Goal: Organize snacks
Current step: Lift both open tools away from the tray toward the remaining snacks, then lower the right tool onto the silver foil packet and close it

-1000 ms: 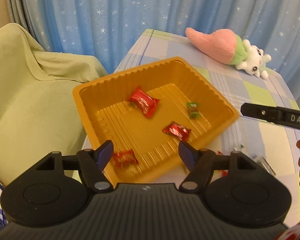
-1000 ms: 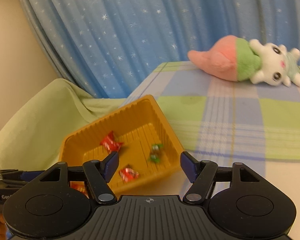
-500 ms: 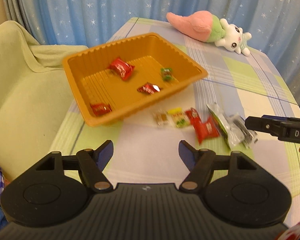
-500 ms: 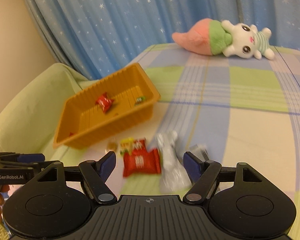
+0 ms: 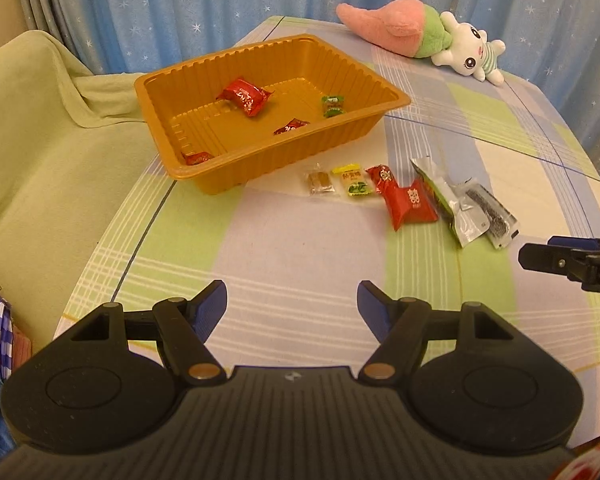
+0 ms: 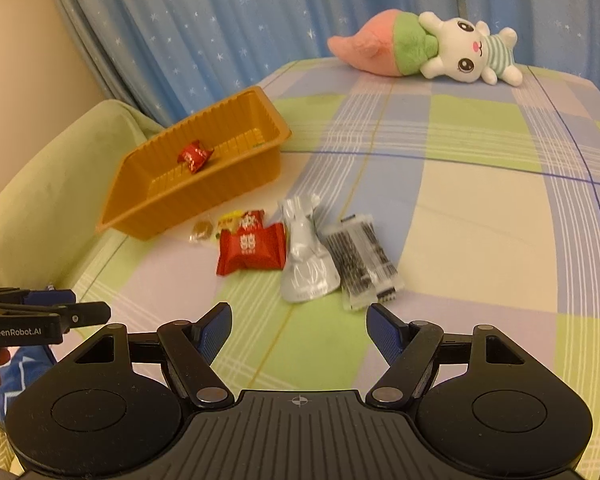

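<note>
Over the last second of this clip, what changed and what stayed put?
Both grippers drew back from the ribbed orange plastic tray, so the row of snack packets on the checked tablecloth came into view. The left gripper stayed open and empty; the right gripper has just been opening a little wider, nothing between its jaws. Nothing was grasped or released. Tray, its four candies, packets and plush toy stayed in place.

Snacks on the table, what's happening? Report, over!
Left gripper and right gripper open, empty, short of the snacks. Four candies in orange tray; row of snack packets on table beside it. Nothing in the way.
</note>
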